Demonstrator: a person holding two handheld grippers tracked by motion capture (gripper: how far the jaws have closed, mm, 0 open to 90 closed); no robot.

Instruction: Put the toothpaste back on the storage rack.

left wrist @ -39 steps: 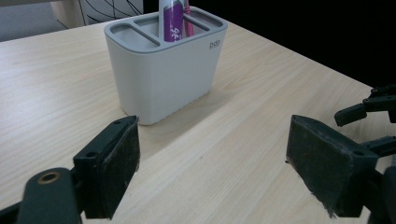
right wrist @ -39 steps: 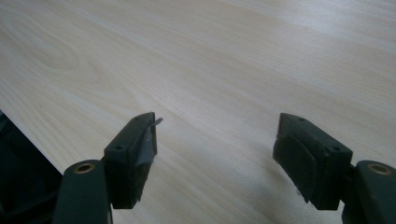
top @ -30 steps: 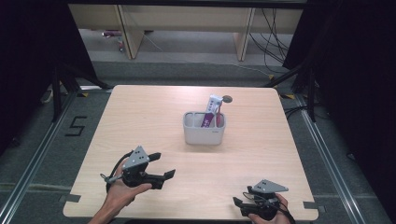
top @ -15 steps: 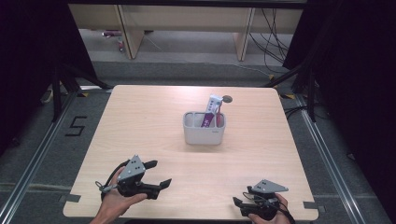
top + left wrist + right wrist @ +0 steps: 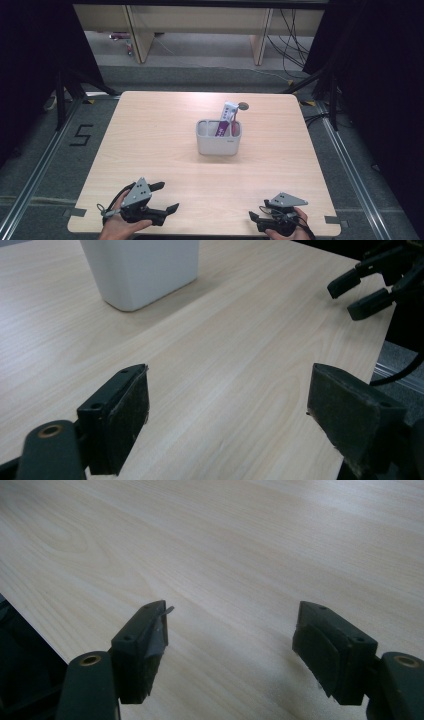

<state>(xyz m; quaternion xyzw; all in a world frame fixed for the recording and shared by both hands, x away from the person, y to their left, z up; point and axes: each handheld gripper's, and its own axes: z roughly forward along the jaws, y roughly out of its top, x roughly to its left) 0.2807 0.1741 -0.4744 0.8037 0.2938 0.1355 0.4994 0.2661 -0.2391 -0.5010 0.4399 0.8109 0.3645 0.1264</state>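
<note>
White holder stands mid-table, well apart from both released, empty hand-held grippers.

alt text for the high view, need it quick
A white holder with a purple tube stands near the middle of a wooden table. At the near edge a person holds the left gripper and the right gripper, both with jaws open and holding nothing.
</note>
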